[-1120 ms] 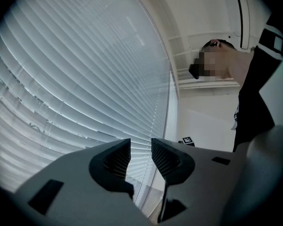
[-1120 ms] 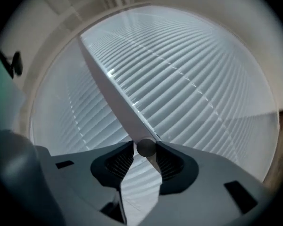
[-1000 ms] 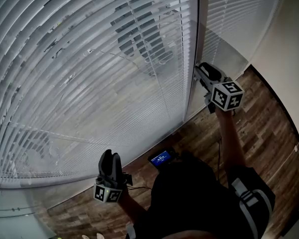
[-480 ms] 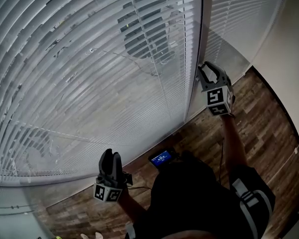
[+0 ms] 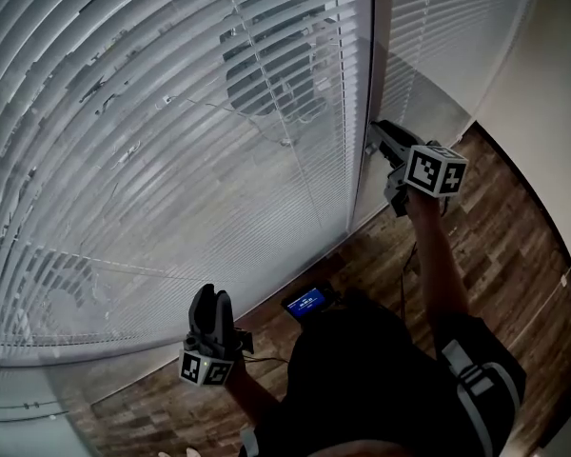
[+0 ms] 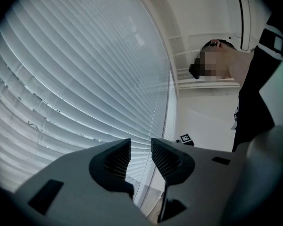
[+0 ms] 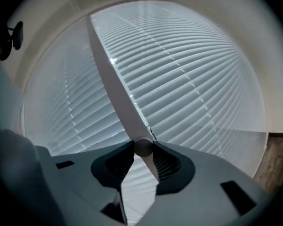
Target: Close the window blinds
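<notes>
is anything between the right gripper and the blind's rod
Nothing visible. The rod already sits between the fingers of the right gripper, which have just been closing on it, right beside the blinds.

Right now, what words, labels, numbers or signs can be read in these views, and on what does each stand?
None can be read.
Blue screen at the person's waist: lit, print too small to read.
Marker cubes, right and left: black-and-white square patterns only, no words.
</notes>
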Tool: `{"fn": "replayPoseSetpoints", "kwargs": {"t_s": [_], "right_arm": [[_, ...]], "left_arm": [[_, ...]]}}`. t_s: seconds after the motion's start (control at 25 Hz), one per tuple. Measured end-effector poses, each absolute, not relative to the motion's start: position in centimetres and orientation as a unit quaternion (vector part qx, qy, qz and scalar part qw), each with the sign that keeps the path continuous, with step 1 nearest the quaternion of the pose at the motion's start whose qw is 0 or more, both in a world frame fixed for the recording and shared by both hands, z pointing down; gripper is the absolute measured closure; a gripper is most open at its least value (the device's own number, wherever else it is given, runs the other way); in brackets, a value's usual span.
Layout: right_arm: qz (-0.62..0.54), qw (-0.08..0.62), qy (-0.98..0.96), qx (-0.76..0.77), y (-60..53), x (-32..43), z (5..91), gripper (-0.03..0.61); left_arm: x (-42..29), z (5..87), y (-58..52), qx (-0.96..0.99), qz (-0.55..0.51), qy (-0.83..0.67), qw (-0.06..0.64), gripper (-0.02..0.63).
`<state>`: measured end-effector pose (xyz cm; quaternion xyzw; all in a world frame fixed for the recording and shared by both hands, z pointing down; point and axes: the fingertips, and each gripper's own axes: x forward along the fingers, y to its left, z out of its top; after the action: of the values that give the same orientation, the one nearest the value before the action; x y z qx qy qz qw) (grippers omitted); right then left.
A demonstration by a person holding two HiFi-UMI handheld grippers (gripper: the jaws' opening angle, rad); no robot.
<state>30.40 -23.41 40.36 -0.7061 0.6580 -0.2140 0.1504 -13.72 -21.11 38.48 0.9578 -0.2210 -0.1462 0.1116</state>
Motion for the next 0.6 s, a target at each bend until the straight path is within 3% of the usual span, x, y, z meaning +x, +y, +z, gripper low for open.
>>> {"fn": "replayPoseSetpoints", "kwargs": {"t_s": [0.08, 0.24, 0.4, 0.52, 0.6], "right_arm": [[-0.176, 0.112, 0.667, -0.715, -23.4, 30.2, 40.2, 0.448], [-0.038, -0.07, 0.638, -0.766, -22.9, 29.6, 39.6, 0.399], [0.064, -0.221, 0.591, -0.773, -22.8, 29.4, 39.3, 0.396], [0.093, -0.274, 0.567, -0.771, -22.9, 29.4, 39.0, 0.402], [0.093, -0.281, 0.565, -0.771, -22.9, 29.1, 38.8, 0.448]], "left_arm": [[-13.4, 38.6, -21.0, 0.959, -0.142, -0.22, 0.111, 0.479], [-13.2, 38.6, -21.0, 0.96, -0.14, -0.219, 0.108, 0.479], [-13.4, 38.7, -20.9, 0.959, -0.139, -0.221, 0.106, 0.479], [-13.1, 38.0, -20.6, 0.958, -0.149, -0.219, 0.109, 0.479], [-13.5, 38.0, -20.6, 0.959, -0.146, -0.221, 0.106, 0.479]]}}
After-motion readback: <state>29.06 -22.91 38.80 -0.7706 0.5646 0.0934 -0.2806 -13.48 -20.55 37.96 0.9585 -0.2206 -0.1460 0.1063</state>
